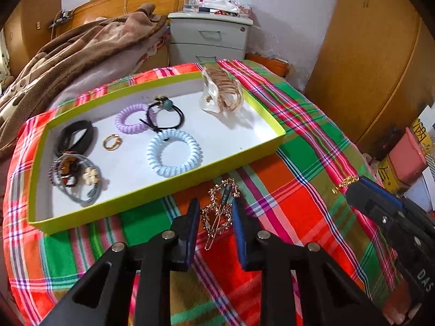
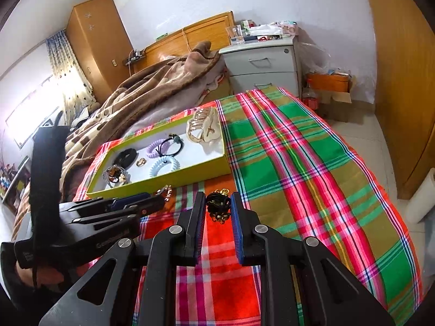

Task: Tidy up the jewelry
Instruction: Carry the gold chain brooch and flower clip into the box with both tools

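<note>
The jaws of the left gripper (image 1: 216, 212) stand apart with a gold chain hair clip (image 1: 220, 209) lying between them on the plaid cloth (image 1: 299, 184); whether the pads touch it cannot be told. The jaws of the right gripper (image 2: 217, 206) are likewise parted, framing a black hair tie with gold beads (image 2: 218, 206) that rests on the cloth between the fingertips.

Ahead and to the left of the left jaws sits a shallow lime-green tray (image 1: 163, 193) with a white floor. Going left to right inside it: a grey hair tie with a cream flower charm (image 1: 78, 176) at the near left corner, a black band (image 1: 74, 137) behind it, a gold ring (image 1: 111, 141), a lilac spiral hair tie (image 1: 131, 118), a pale blue spiral hair tie (image 1: 174, 154), a black elastic with a grey bead (image 1: 165, 115), and a large pearly claw clip with gold teeth (image 1: 221, 92) at the far right end.

Beyond the tray, a brown blanket (image 1: 68, 62) lies rumpled to the left and a grey drawer cabinet (image 1: 209, 38) stands straight ahead.

In the right wrist view, the left gripper sits just left of the right jaws, near the tray's front wall.
</note>
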